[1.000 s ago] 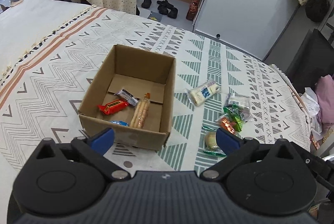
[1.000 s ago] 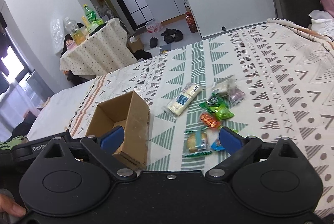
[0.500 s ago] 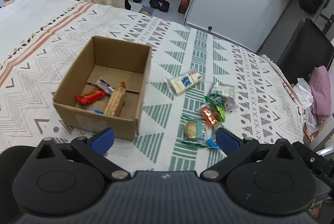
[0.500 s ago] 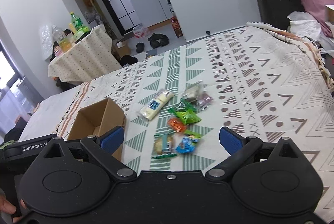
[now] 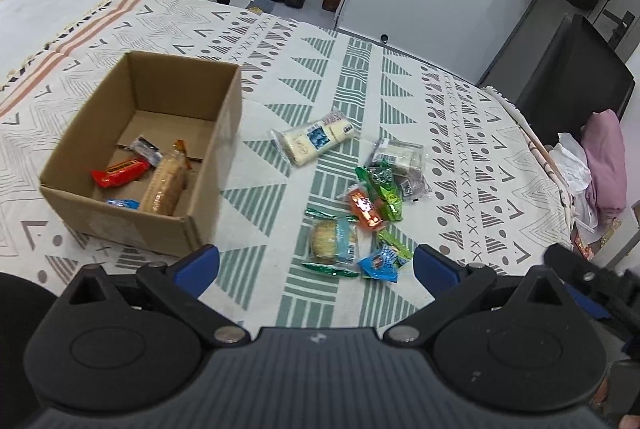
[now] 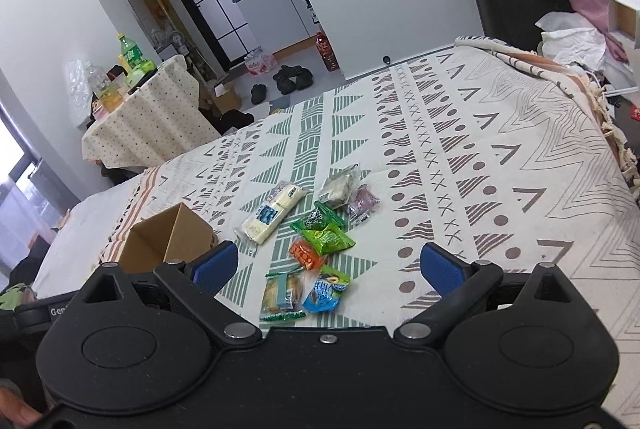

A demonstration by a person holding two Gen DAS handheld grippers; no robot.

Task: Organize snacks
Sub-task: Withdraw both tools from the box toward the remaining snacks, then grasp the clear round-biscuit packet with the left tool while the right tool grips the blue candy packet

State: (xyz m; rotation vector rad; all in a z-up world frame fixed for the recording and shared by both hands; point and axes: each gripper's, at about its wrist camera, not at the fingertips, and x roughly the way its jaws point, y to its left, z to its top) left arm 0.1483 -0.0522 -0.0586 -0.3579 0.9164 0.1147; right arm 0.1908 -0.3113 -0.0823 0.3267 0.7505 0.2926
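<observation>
Right wrist: right tongs (image 6: 328, 265) wide open, empty | snack pile (image 6: 312, 249) just ahead between tips | left tongs (image 5: 316, 265) likewise

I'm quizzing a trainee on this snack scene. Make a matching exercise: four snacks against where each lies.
Things:
1. red bar
2. long white pack
3. small blue packet
4. orange packet

Places:
A. on the cloth, nearest the left gripper
B. inside the cardboard box
C. against the green packets
D. alone, between box and pile

Pairs: 1-B, 2-D, 3-A, 4-C
</observation>
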